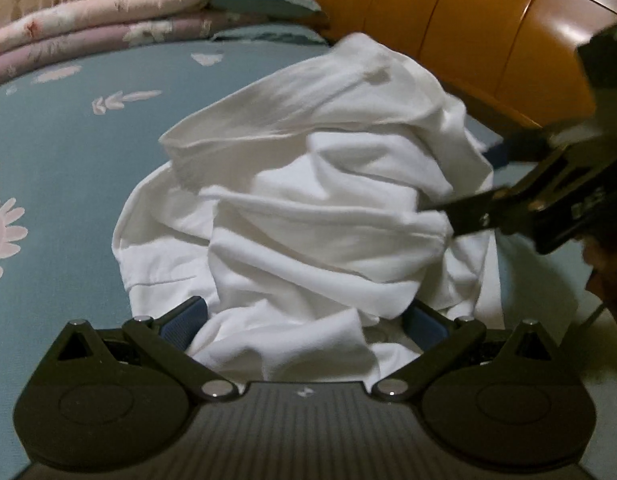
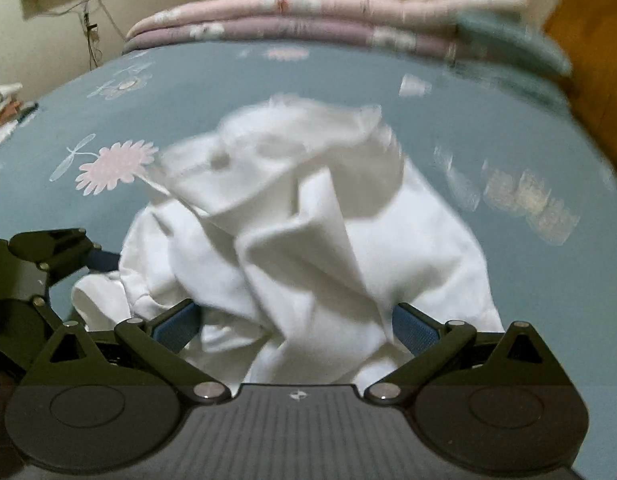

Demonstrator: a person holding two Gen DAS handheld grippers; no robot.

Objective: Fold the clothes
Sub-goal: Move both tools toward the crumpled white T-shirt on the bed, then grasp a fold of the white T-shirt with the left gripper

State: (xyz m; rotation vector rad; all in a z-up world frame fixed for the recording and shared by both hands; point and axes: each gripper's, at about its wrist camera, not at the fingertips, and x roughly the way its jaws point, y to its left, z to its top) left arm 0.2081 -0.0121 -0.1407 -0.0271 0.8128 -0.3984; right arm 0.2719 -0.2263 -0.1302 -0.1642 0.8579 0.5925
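Shirt (image 1: 308,216) lies bunched mid-bed (image 1: 60,184), bare sheet all round it. I see both tools, left (image 1: 304,320) and right (image 2: 296,324), spread wide, cloth between fingers, ungripped.

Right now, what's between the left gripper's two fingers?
In the left wrist view, bunched folds of the white garment fill the gap between the left gripper's blue pads; no bare bedsheet shows there.
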